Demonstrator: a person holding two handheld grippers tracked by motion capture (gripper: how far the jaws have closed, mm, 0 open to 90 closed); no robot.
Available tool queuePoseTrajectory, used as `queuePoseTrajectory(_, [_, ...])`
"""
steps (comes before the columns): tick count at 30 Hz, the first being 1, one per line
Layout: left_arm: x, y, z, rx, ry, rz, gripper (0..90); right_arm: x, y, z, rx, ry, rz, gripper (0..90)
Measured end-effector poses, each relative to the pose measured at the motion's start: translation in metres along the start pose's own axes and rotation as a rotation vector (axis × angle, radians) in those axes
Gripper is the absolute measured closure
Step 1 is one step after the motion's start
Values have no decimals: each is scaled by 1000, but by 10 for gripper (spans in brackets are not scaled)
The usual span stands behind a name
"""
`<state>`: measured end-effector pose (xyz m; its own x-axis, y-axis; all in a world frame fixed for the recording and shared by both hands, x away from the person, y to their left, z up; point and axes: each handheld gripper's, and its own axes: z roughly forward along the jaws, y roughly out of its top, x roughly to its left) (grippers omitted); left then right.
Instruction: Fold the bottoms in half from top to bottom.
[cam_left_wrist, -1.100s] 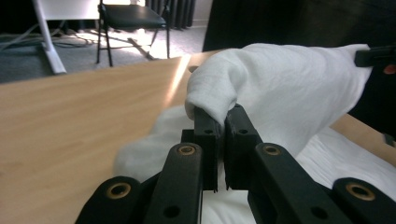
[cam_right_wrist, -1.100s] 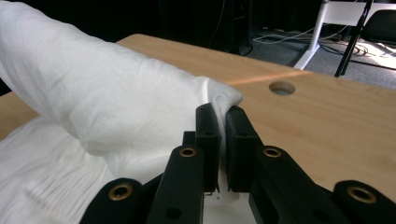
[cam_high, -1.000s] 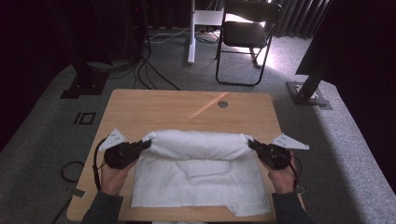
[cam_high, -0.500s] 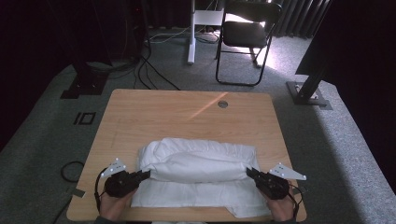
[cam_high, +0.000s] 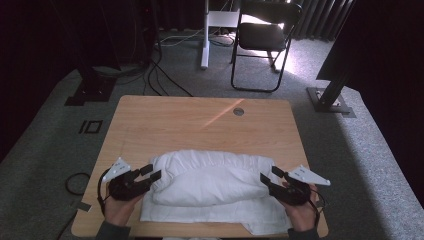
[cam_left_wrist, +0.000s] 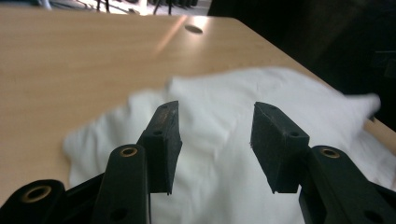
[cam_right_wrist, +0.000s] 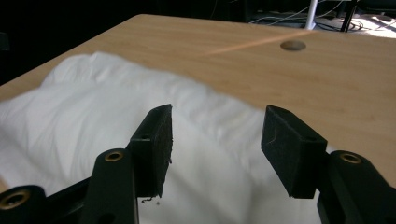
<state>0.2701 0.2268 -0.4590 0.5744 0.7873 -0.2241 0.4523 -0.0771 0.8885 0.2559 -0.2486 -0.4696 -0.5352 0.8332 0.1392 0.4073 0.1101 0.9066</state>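
Now the folded white cloth (cam_high: 212, 187) lies on the near half of the table (cam_high: 200, 120), between the two grippers. Left gripper (cam_high: 152, 173) at its left end and right gripper (cam_high: 267, 176) at its right end have just been opening; both are released, with nothing pinched between the pads.

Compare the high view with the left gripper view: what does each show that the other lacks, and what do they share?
High view alone: a black chair on the grey carpet, floor cables, both hands, and the right tongs at the cloth's end.
Left gripper view alone: a close look at the left tongs, jaws apart, nothing pinched.
Both: the folded white cloth on the wooden table with its round hole.
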Motion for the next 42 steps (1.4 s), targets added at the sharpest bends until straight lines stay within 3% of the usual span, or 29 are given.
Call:
queuePoseTrajectory(3, [-10,26,28,1,5,21,531,11,25,24,18,-12,-20,433])
queuePoseTrajectory(6, [-21,39,62,37,6,32,531,22,46,58,44,-24,-37,439])
queuePoseTrajectory(10, [-33,26,100,141,20,49,530,32,47,105,111,-42,-38,450])
queuePoseTrajectory(13, [-38,2,111,206,16,56,530,36,31,125,182,-38,-52,452])
queuePoseTrajectory(16, [-40,-23,109,240,17,55,529,39,7,124,206,-31,-66,443])
queuePoseTrajectory(20, [-42,-47,98,235,27,68,518,41,-20,104,161,-38,-83,434])
queuePoseTrajectory(24, [-41,-62,83,202,51,64,506,44,-41,84,146,-59,-133,431])
queuePoseTrajectory(27, [-36,-69,72,176,119,61,473,45,-55,79,190,-65,-169,430])
queuePoseTrajectory(30, [-27,-72,64,182,293,75,347,45,-64,84,223,-68,-200,430])
queuePoseTrajectory(31, [-23,-72,64,193,337,55,304,45,-64,86,230,-71,-200,430])
queuePoseTrajectory(34, [-8,-74,69,243,343,-3,165,45,-62,92,256,-68,-202,430])
queuePoseTrajectory(39, [2,-75,78,298,391,-28,30,44,-60,96,268,-56,-199,429])
queuePoseTrajectory(42, [10,-72,81,313,397,-56,21,43,-57,103,270,-52,-210,429])
